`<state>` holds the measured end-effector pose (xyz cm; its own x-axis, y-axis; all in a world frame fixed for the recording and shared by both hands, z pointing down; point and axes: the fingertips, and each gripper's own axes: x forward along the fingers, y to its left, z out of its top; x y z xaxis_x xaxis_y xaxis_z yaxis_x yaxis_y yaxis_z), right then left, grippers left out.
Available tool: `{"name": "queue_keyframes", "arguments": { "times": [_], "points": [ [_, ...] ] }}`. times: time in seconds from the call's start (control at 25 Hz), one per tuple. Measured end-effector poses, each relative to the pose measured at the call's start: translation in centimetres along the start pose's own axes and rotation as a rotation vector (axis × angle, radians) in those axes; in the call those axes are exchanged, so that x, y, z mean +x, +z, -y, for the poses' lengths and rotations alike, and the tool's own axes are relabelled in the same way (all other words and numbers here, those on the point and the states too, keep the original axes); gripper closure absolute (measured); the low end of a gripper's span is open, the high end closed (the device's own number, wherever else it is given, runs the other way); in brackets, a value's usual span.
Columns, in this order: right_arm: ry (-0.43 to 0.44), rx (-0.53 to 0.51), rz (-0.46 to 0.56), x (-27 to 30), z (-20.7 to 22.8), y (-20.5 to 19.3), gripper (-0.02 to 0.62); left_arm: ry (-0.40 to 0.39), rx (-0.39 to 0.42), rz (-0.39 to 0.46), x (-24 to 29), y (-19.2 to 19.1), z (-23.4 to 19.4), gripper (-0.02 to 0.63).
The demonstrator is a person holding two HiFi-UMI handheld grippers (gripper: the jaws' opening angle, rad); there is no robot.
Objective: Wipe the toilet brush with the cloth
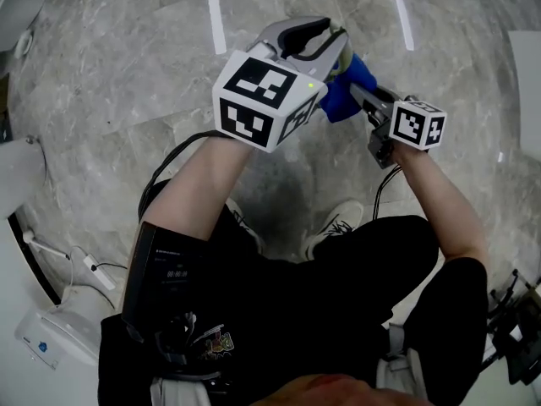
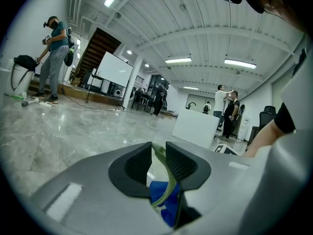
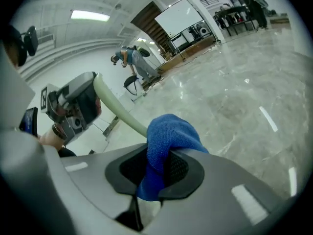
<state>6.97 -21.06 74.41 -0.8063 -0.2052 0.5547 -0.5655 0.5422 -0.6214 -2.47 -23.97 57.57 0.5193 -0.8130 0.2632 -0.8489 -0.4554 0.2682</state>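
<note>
In the head view my left gripper (image 1: 325, 36) is held out in front of me, its marker cube facing the camera. Its pads are shut on the pale green handle of the toilet brush (image 2: 160, 156), which runs up between them in the left gripper view. Just right of it, my right gripper (image 1: 359, 96) is shut on a blue cloth (image 1: 347, 87). The right gripper view shows the cloth (image 3: 168, 136) bunched between the pads and lying against the handle (image 3: 117, 109). The left gripper (image 3: 73, 106) grips that handle farther along. The brush head is hidden.
The grey marble floor (image 1: 127, 66) lies below. White fixtures and a cable (image 1: 51, 252) stand at the left, and my shoes (image 1: 338, 227) are under the grippers. A white box (image 2: 198, 129), a person with a bin (image 2: 54, 48) and other people stand far off.
</note>
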Motion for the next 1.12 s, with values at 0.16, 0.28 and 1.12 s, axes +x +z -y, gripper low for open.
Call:
{"name": "queue_keyframes", "arguments": {
  "times": [0.16,0.28,1.12],
  "points": [
    [0.086,0.001,0.13,-2.6,-4.0,4.0,0.534,-0.007,0.002,-0.008,-0.1,-0.1,0.2,0.494],
    [0.16,-0.092,0.253,-5.6,-8.6,9.1,0.534,-0.014,0.0,-0.006,-0.2,0.2,0.4,0.494],
    [0.112,-0.244,-0.052,2.8,2.3,2.5,0.534,-0.043,-0.014,0.009,0.1,0.8,0.8,0.495]
  ]
}}
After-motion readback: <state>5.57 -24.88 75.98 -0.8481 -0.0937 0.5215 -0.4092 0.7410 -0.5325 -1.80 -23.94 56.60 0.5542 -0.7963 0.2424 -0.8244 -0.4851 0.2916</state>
